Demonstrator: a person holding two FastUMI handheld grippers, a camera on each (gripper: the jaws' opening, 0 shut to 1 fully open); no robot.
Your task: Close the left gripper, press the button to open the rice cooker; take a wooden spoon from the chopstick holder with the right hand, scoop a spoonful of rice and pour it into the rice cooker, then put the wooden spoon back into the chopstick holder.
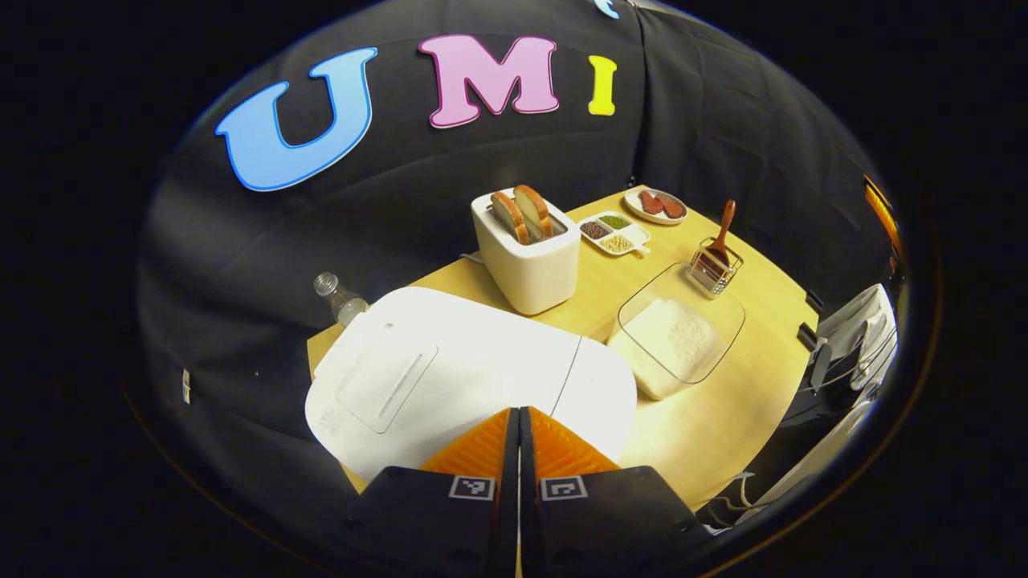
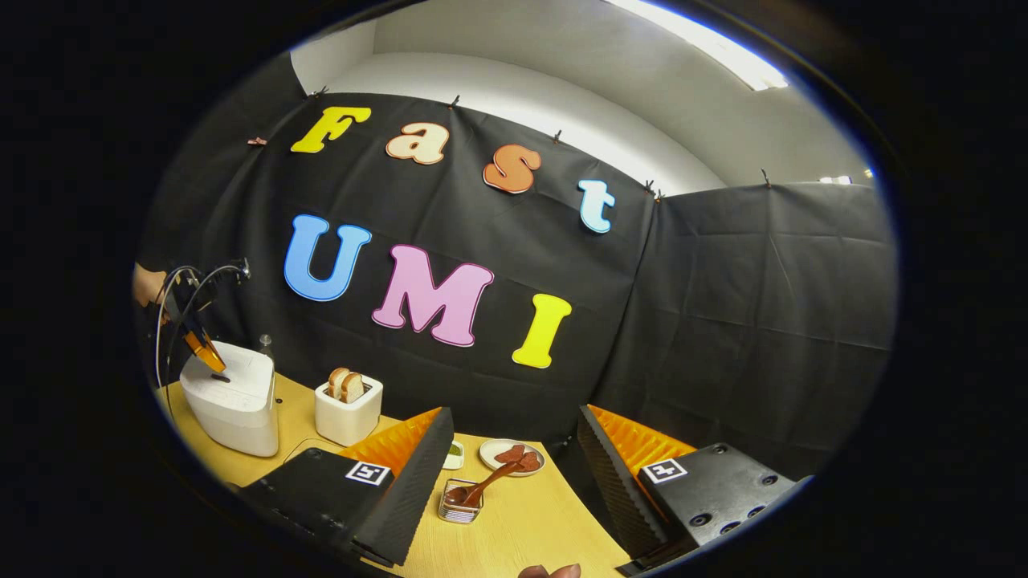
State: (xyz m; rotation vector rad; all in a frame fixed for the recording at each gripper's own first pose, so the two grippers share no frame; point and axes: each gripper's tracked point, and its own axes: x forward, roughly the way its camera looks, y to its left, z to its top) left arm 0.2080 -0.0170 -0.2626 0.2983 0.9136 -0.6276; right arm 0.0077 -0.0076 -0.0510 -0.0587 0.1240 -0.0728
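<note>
Wooden table (image 1: 723, 417) carrying a closed white rice cooker (image 1: 450, 377), a toaster (image 1: 530, 257), a clear rice container (image 1: 683, 333) and a wire holder (image 1: 715, 269) with the wooden spoon (image 1: 725, 225) standing in it. Left gripper (image 1: 519, 421): 2 fingers pressed together, empty, over the cooker lid. Right gripper (image 2: 514, 449): fingers spread wide, empty, near the holder.

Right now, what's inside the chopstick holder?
A wooden spoon stands tilted in the chopstick holder, handle sticking out. The wire sides hide whether anything else sits at the bottom.
</note>
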